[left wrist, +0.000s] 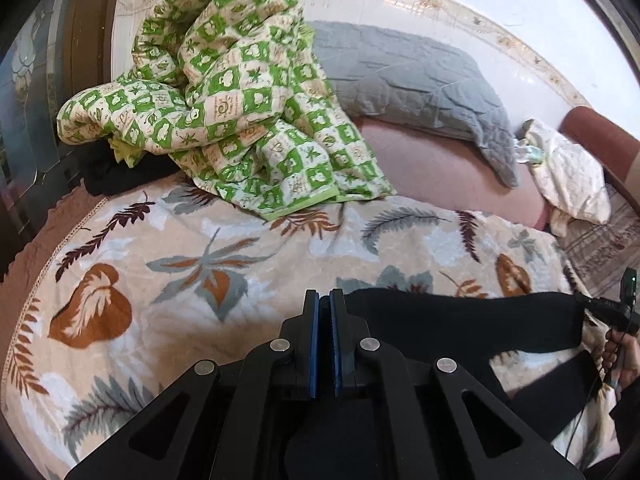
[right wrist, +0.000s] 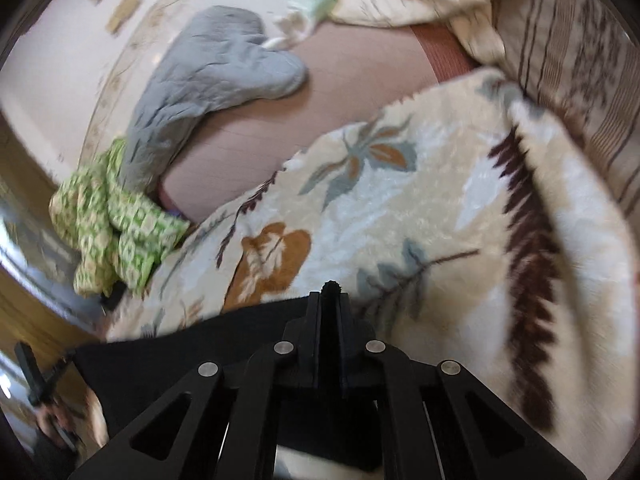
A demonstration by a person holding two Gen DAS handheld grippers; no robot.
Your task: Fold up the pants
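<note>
The black pants [left wrist: 460, 328] hang stretched between my two grippers over the leaf-patterned blanket [left wrist: 248, 248]. My left gripper [left wrist: 325, 298] is shut, its blue pads pressed together, with black cloth running off to its right and under it. My right gripper [right wrist: 330, 294] is shut on a bunched edge of the pants [right wrist: 168, 364], which stick up between the fingertips. The right gripper also shows at the right edge of the left wrist view [left wrist: 616, 312]. The lower part of the pants is hidden under the gripper bodies.
A green checked quilt [left wrist: 240, 108] is heaped at the back left of the bed. A grey quilted pillow [left wrist: 416, 80] and a cream pillow [left wrist: 572, 172] lie on the pink sheet [left wrist: 436, 164] by the tiled wall. A striped cover [right wrist: 580, 60] lies at the right.
</note>
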